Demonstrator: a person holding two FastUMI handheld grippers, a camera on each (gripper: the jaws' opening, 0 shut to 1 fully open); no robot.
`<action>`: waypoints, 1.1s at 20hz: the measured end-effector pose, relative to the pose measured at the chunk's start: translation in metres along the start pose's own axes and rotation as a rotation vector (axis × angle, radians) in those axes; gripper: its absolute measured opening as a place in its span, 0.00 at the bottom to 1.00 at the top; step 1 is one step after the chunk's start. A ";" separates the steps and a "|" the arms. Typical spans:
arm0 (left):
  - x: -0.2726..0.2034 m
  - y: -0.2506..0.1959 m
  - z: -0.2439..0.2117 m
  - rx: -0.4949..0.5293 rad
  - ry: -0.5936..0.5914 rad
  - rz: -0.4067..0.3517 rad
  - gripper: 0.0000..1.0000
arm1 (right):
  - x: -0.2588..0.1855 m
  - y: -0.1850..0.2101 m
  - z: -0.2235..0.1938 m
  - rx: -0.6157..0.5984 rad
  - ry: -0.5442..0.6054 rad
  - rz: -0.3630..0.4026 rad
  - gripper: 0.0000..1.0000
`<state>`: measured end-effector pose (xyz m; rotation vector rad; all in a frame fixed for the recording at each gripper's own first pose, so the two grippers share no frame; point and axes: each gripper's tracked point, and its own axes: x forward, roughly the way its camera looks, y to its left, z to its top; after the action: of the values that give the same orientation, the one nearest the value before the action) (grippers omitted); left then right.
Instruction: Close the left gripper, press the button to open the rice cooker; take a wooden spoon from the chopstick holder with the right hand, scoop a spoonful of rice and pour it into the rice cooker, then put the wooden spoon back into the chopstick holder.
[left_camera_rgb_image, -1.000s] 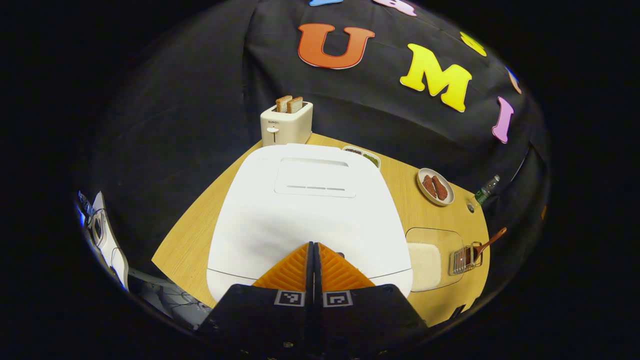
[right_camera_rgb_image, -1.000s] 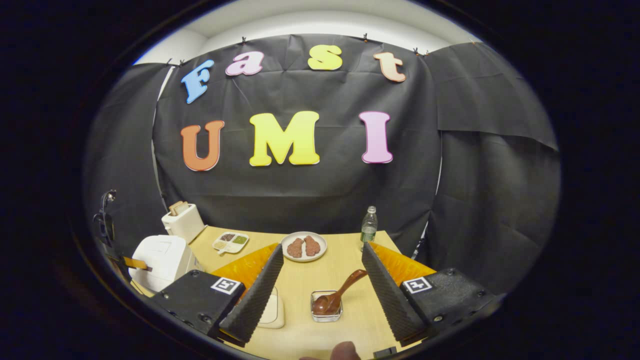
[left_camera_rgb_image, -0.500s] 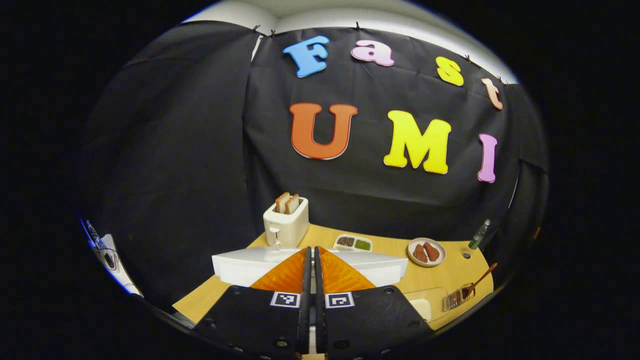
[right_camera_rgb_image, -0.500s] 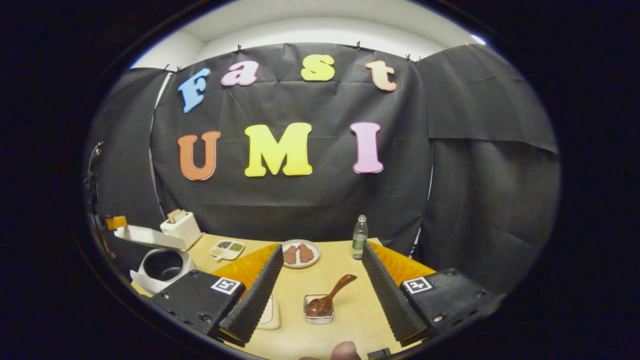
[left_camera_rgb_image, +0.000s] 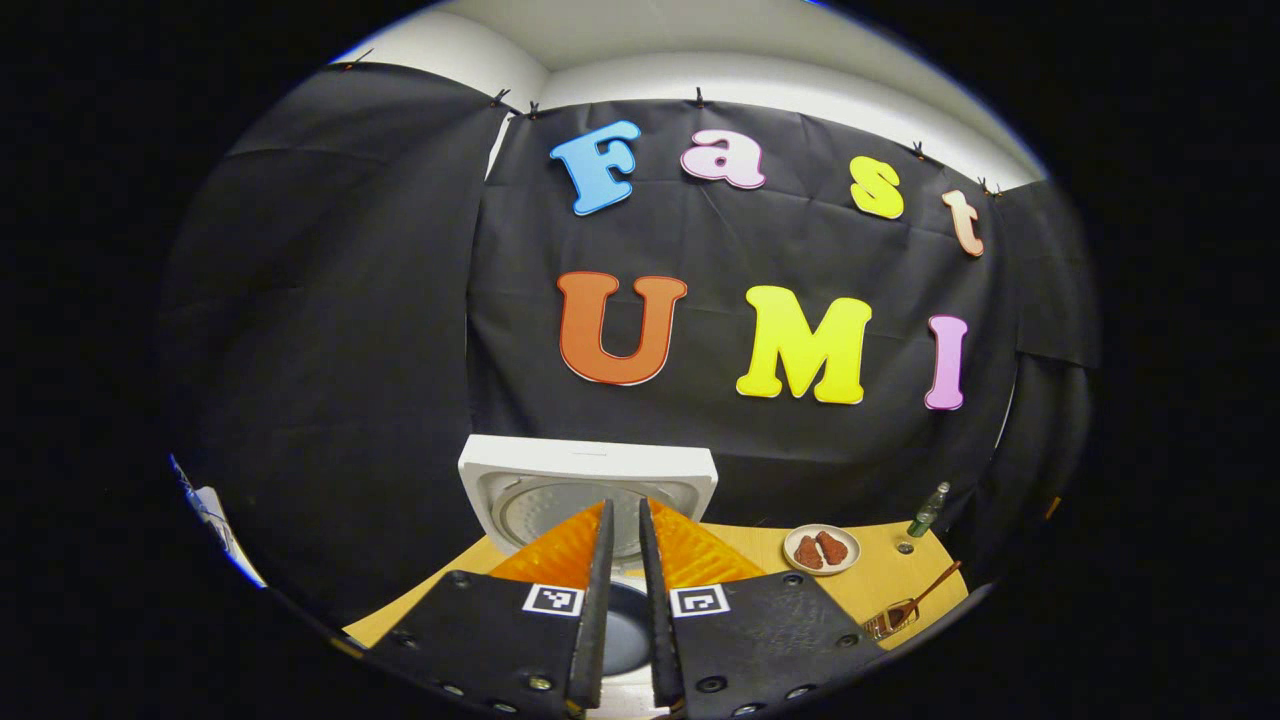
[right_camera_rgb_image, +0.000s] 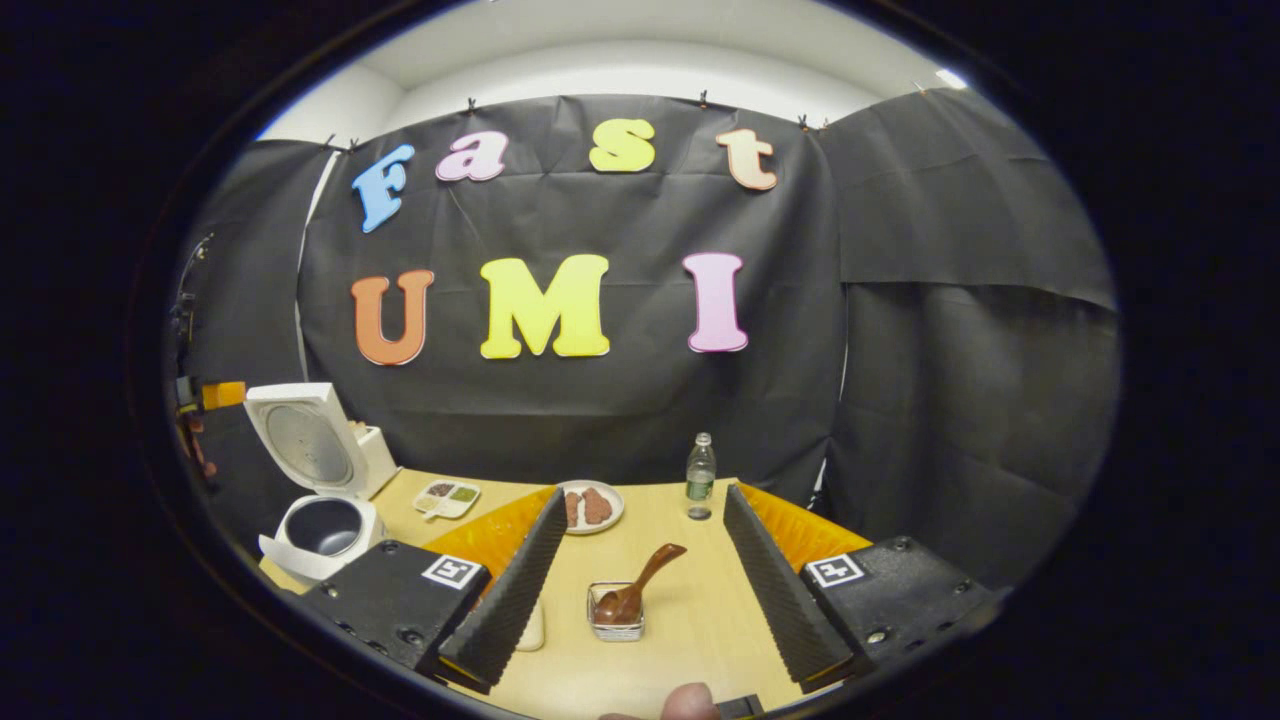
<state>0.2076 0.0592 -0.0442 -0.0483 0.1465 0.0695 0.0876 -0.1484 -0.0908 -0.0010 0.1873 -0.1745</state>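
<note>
1. Your left gripper (left_camera_rgb_image: 621, 545) has its fingers almost together, a thin slit between them, nothing held. It sits just in front of the rice cooker (left_camera_rgb_image: 590, 490), above the open pot.
2. Rice cooker lid (right_camera_rgb_image: 300, 440) is up, standing near vertical; in the right gripper view the dark inner pot (right_camera_rgb_image: 322, 525) is exposed at the left end of the worktop (right_camera_rgb_image: 680, 620).
3. Your right gripper (right_camera_rgb_image: 640, 560) is spread wide and empty, hovering over the worktop with the chopstick holder (right_camera_rgb_image: 613, 622) between and below its fingers, not touching.
4. Wooden spoon (right_camera_rgb_image: 632, 590) sits bowl-down in the chopstick holder, handle leaning up and to the right. Left gripper view shows the same holder and spoon at far right (left_camera_rgb_image: 905, 610).
5. Rice container (right_camera_rgb_image: 532, 628) lies just left of the holder, mostly hidden behind the right gripper's finger.
6. Behind: plate with two brown pieces (right_camera_rgb_image: 590, 507), green bottle (right_camera_rgb_image: 700, 478), its cap beside it, divided tray (right_camera_rgb_image: 447, 495), toaster (right_camera_rgb_image: 375, 455) partly hidden behind the raised lid.
7. Fingertip (right_camera_rgb_image: 688, 703) shows at the bottom edge of the right gripper view.
</note>
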 end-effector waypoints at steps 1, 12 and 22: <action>-0.009 -0.004 0.002 0.002 -0.002 -0.007 0.17 | -0.002 -0.002 -0.001 0.000 -0.002 0.002 1.00; -0.073 -0.007 0.027 0.043 -0.100 0.032 0.94 | 0.002 -0.011 -0.029 0.021 0.034 0.036 1.00; -0.109 -0.012 0.026 0.033 -0.149 0.087 0.94 | 0.061 -0.016 -0.108 0.053 0.143 0.095 1.00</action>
<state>0.1047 0.0414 -0.0022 -0.0032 0.0004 0.1572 0.1239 -0.1733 -0.2078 0.0727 0.3247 -0.0847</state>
